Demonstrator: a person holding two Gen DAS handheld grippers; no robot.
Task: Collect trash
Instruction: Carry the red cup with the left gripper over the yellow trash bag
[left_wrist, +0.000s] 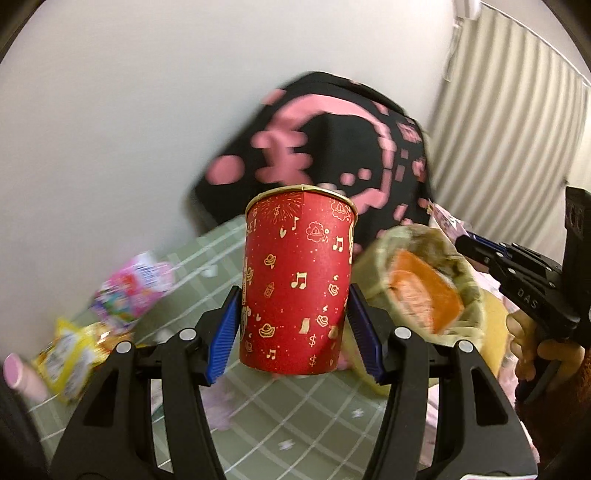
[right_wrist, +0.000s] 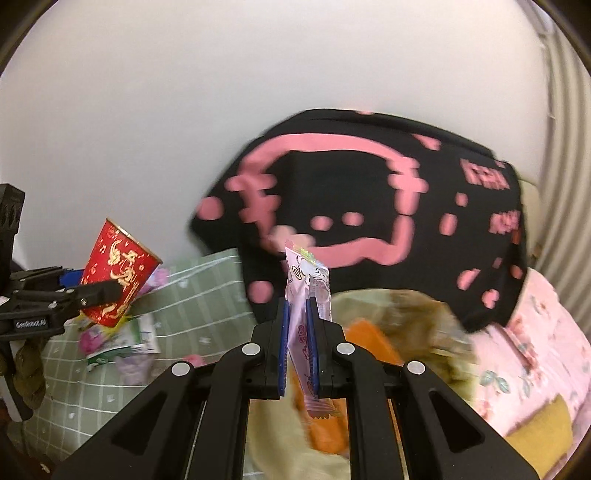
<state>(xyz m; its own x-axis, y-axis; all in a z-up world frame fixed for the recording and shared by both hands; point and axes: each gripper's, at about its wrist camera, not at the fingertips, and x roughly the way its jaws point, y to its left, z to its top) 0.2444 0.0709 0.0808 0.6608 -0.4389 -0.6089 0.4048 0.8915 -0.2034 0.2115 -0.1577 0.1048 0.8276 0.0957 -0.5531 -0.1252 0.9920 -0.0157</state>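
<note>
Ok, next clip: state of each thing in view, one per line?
Red cup: upright, gripped by left gripper, lifted.
Pink wrapper: pinched in right gripper, lifted.
Yellow packet: lying on green sheet.
Pink packet: lying on the sheet.
Black cushion: leaning against wall.

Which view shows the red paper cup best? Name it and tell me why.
Left wrist view: the red paper cup fills the centre, upright between the left gripper pads, gold print sharp. The right wrist view shows it small, tilted at the left edge, partly hidden by that gripper.
</note>
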